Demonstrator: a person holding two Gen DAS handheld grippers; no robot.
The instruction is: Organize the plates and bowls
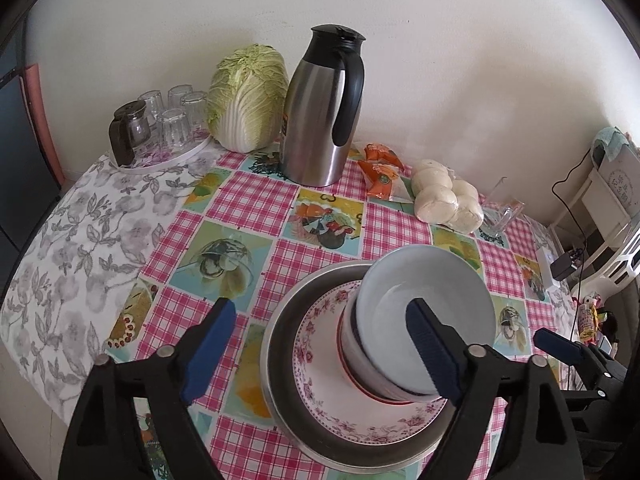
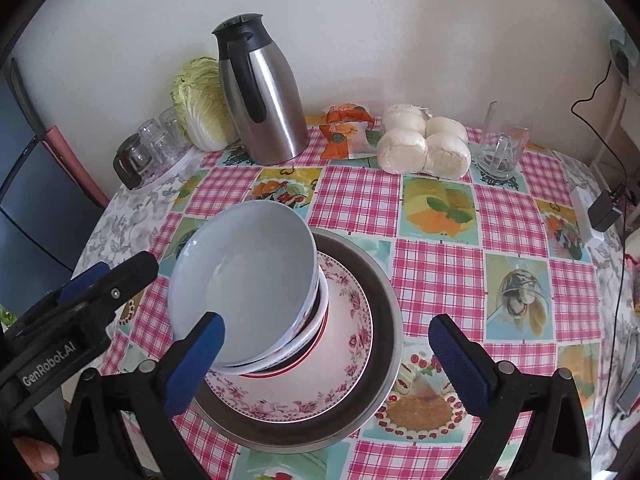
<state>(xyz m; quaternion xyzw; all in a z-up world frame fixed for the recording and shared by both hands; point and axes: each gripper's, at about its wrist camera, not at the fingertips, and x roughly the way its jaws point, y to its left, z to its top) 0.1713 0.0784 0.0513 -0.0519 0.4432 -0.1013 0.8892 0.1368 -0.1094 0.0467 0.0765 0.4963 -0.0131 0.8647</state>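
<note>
A stack stands on the table: a steel plate [image 1: 280, 320] at the bottom, a pink-flowered plate [image 1: 320, 364] on it, then nested red-rimmed bowls [image 1: 352, 364] with a pale blue bowl [image 1: 424, 304] on top. The stack also shows in the right wrist view, with the steel plate [image 2: 384, 320], the flowered plate [image 2: 352, 344] and the blue bowl [image 2: 244, 280]. My left gripper [image 1: 320, 352] is open and empty, just in front of the stack. My right gripper [image 2: 324, 360] is open and empty, its fingers either side of the stack's near rim.
At the back stand a steel thermos jug [image 1: 320, 108], a napa cabbage [image 1: 248, 96], a tray of glasses [image 1: 168, 120], orange snack packets [image 1: 380, 176], bagged steamed buns [image 1: 444, 200] and a glass pitcher [image 2: 500, 140]. The table edge falls off at the left.
</note>
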